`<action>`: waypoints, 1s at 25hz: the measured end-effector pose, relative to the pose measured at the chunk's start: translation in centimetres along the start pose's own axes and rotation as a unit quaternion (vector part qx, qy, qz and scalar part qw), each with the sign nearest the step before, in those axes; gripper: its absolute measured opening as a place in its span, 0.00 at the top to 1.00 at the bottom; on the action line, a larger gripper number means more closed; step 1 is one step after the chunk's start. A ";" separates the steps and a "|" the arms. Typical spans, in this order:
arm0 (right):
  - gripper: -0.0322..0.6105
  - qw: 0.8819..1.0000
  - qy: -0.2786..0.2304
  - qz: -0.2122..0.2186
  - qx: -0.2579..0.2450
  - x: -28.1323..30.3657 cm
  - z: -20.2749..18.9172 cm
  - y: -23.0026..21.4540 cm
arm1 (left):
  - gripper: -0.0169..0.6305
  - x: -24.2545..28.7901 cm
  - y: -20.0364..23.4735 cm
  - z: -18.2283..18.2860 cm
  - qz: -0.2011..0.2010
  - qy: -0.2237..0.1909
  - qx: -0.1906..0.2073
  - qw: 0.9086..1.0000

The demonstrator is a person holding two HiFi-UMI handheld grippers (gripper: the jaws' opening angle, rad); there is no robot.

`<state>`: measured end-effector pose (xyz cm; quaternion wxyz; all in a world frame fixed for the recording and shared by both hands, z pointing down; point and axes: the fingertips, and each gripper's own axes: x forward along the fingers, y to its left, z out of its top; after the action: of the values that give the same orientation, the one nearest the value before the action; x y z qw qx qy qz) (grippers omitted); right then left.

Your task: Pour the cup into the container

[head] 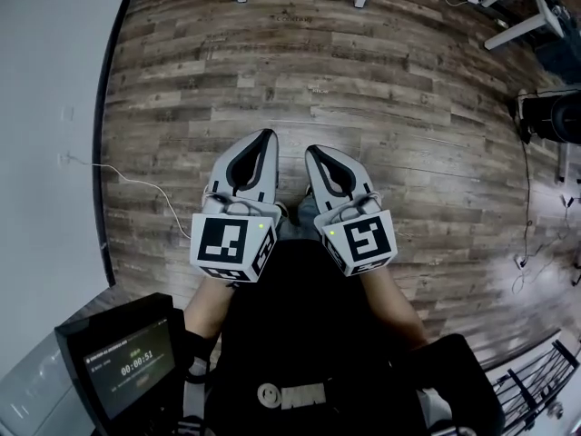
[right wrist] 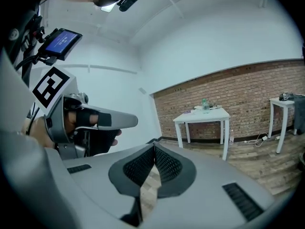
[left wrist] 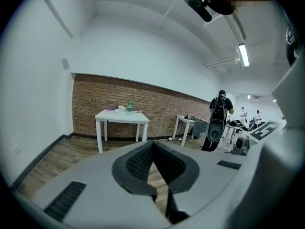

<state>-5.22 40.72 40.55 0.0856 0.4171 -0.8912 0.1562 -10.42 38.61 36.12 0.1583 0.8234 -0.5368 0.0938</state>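
Grey left gripper (head: 267, 137), right gripper (head: 312, 152): jaws together

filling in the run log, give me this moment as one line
stage: pour not begun | left gripper: shut, empty | right gripper: shut, empty | ahead: white table by brick wall | underfoot: wood floor

Head view steeply down on wood floor (head: 318, 80); both gripper views near-level, sharing white table (left wrist: 123, 118) (right wrist: 200, 116).

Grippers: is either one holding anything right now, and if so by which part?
Nothing is held. The left gripper and the right gripper each have their jaws shut tip to tip, with nothing between them.
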 end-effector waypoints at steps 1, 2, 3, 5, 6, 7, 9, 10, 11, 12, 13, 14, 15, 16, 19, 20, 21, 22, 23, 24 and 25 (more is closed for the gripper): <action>0.95 1.000 0.003 0.003 0.001 -0.4 -0.3 0.7 | 0.97 -0.7 -0.1 -0.3 -0.001 0.000 -0.002 1.000; 0.95 1.000 0.004 0.009 0.003 -0.7 -0.6 1.6 | 0.97 -1.5 -0.1 -0.7 -0.002 -0.001 -0.004 1.000; 0.95 1.000 0.001 0.019 0.005 -1.0 -0.7 2.6 | 0.97 -2.5 0.0 -0.9 -0.003 -0.002 -0.004 1.000; 0.95 0.999 -0.017 0.043 0.005 -1.7 -0.6 4.9 | 0.97 -4.6 0.2 -1.3 -0.003 -0.007 -0.003 1.000; 0.95 0.998 -0.028 0.053 0.005 -2.1 -0.5 6.1 | 0.97 -5.9 0.3 -1.4 -0.003 -0.009 -0.002 1.000; 0.95 0.998 -0.035 0.058 0.004 -2.7 -0.5 7.2 | 0.97 -7.2 0.4 -1.6 -0.002 -0.011 -0.001 1.000; 0.95 0.998 -0.027 0.051 -0.001 -3.6 -1.5 9.0 | 0.97 -9.6 0.5 -2.3 -0.003 -0.011 -0.001 1.000; 0.95 0.999 -0.016 0.036 0.000 -4.0 -2.3 9.5 | 0.97 -10.6 0.7 -2.8 -0.004 -0.009 -0.002 1.000; 0.95 1.000 -0.003 0.018 0.004 -4.4 -3.3 10.0 | 0.97 -11.6 0.7 -3.3 -0.006 -0.008 -0.005 1.000; 0.95 1.000 0.010 0.000 0.007 -5.0 -4.4 10.5 | 0.97 -12.6 0.7 -4.0 -0.008 -0.005 -0.007 1.000; 0.95 0.999 0.026 -0.018 0.011 -5.7 -5.7 11.1 | 0.97 -13.7 0.6 -4.7 -0.011 -0.003 -0.009 1.000; 0.95 0.998 0.044 -0.036 0.017 -6.6 -7.2 11.6 | 0.97 -14.7 0.4 -5.5 -0.013 0.000 -0.010 1.000; 0.95 0.996 0.066 -0.055 0.028 -7.5 -8.9 12.0 | 0.97 -15.7 0.2 -6.2 -0.016 0.003 -0.011 1.000; 0.95 0.992 0.091 -0.071 0.041 -8.4 -10.7 12.3 | 0.97 -16.5 -0.1 -7.0 -0.019 0.007 -0.013 1.000; 0.95 0.981 0.159 -0.091 0.065 -9.7 -14.6 12.7 | 0.97 -16.7 0.1 -8.4 -0.024 0.025 -0.022 0.999; 0.95 0.979 0.172 -0.089 0.067 -9.7 -15.0 12.8 | 0.97 -16.6 0.3 -8.5 -0.026 0.029 -0.026 0.999; 0.95 0.978 0.177 -0.086 0.070 -10.0 -15.2 13.3 | 0.97 -17.0 0.4 -8.7 -0.027 0.032 -0.029 0.999; 0.95 0.978 0.177 -0.085 0.073 -10.6 -15.4 13.9 | 0.97 -17.8 0.2 -8.9 -0.028 0.032 -0.031 0.999; 0.95 0.979 0.173 -0.084 0.074 -11.5 -15.6 14.5 | 0.97 -18.8 -0.4 -9.3 -0.028 0.030 -0.031 0.999; 0.95 0.981 0.162 -0.080 0.075 -12.6 -15.7 15.1 | 0.97 -19.9 -1.2 -9.7 -0.027 0.027 -0.030 0.999; 0.95 0.984 0.143 -0.072 0.075 -13.5 -15.6 15.6 | 0.97 -20.8 -2.1 -10.1 -0.026 0.024 -0.028 0.999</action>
<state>-8.30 65.28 48.06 0.1919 0.4592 -0.8230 0.2739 -16.80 60.83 38.50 0.1969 0.8299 -0.5134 0.0944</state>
